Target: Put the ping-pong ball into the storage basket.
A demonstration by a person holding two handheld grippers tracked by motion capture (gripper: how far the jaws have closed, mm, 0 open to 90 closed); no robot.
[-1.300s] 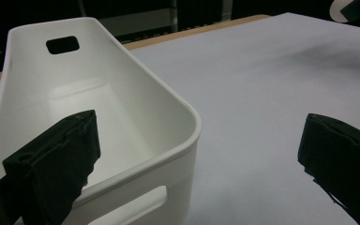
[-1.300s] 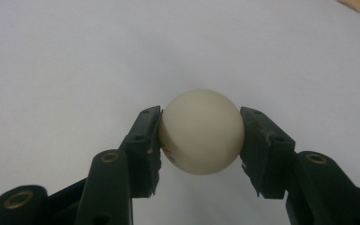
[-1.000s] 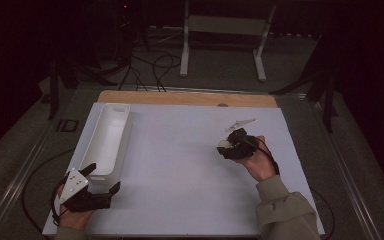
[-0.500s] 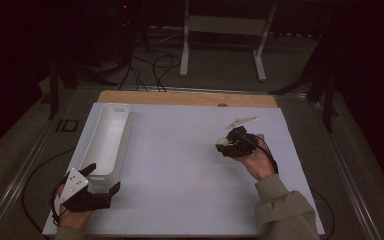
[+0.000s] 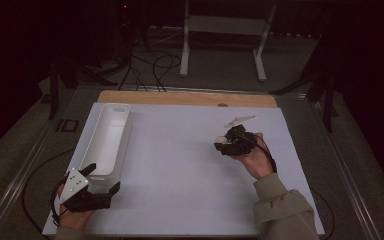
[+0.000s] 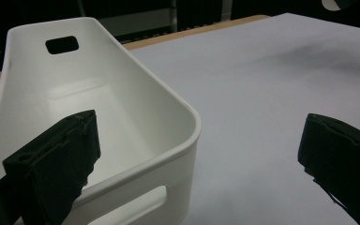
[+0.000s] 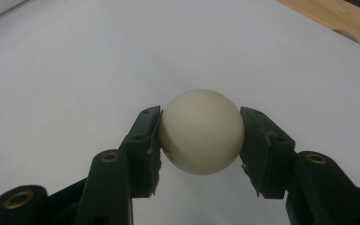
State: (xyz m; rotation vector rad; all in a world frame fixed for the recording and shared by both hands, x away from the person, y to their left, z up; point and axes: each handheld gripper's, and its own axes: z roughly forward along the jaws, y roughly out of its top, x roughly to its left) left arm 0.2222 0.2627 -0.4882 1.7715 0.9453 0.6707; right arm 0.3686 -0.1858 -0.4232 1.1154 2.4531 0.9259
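A smooth, round, cream-white ball [image 7: 200,131] sits pinched between the two black jaws of the right gripper [image 5: 228,145], one jaw pressed on each side. It shows out over the right part of the table [image 5: 180,165], which is covered with a flat white sheet, plain and smooth, with lots of open room around the ball.

Over on the left stands a long white plastic bin [image 5: 106,138] with rounded corners and a handle hole at each end (its inside looks bare). The left gripper [image 5: 102,179] has its jaws spread wide, with the near corner of the bin between them; one jaw is over the bin's inside and the other is out over the sheet.

A strip of bare wood [image 5: 185,97] runs along the far edge of the table. Beyond it, on the dark floor, are cables [image 5: 150,62] and a pale metal stand [image 5: 225,30]
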